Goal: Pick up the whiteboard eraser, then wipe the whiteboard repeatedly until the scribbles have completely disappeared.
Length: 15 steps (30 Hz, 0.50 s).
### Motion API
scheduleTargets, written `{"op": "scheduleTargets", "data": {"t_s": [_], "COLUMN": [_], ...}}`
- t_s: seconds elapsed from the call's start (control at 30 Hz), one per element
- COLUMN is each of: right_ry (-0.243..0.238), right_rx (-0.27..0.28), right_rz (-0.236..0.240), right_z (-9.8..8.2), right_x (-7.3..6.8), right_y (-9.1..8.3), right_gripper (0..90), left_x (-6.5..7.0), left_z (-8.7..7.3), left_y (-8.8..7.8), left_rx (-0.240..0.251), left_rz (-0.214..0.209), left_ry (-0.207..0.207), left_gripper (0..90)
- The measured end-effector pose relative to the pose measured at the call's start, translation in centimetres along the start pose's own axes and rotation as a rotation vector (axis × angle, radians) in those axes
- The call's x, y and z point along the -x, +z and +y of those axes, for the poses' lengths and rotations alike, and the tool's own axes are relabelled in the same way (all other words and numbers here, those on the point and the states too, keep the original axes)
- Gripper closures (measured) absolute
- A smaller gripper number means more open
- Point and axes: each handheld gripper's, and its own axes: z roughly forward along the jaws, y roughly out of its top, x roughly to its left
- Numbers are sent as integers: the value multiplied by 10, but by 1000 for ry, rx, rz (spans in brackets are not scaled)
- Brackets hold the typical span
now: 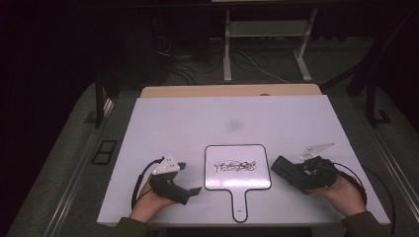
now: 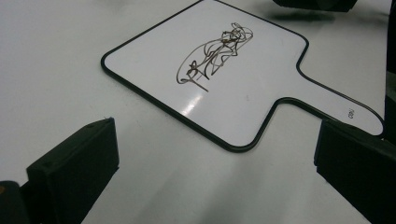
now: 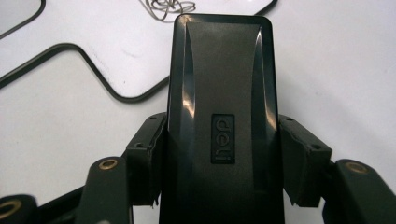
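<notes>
A small whiteboard [image 1: 237, 168] with a handle lies flat near the front edge of the worktop [image 1: 197, 118]. It has a black scribble [image 1: 235, 165] on it. The right tool [image 1: 289, 170] is clamped on a black eraser [image 1: 282, 169], held just beside the board's right side. The right hand [image 1: 346, 195] rests low on the worktop. The left tool [image 1: 190, 180] gapes wide with nothing in it, pointing at the board from the left. The left hand [image 1: 148, 200] sits near the front edge.
</notes>
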Motion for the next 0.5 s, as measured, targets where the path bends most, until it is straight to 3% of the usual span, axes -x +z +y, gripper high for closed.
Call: {"op": "scheduleTargets", "data": {"t_s": [0.5], "right_ry": [-38], "right_rx": [42], "right_rz": [48], "right_z": [34], "right_x": [2], "right_y": [4], "right_gripper": [384], "left_x": [0], "left_z": [0], "left_y": [1], "left_rx": [11], "left_rz": [-2], "left_ry": [-9], "left_gripper": [0]}}
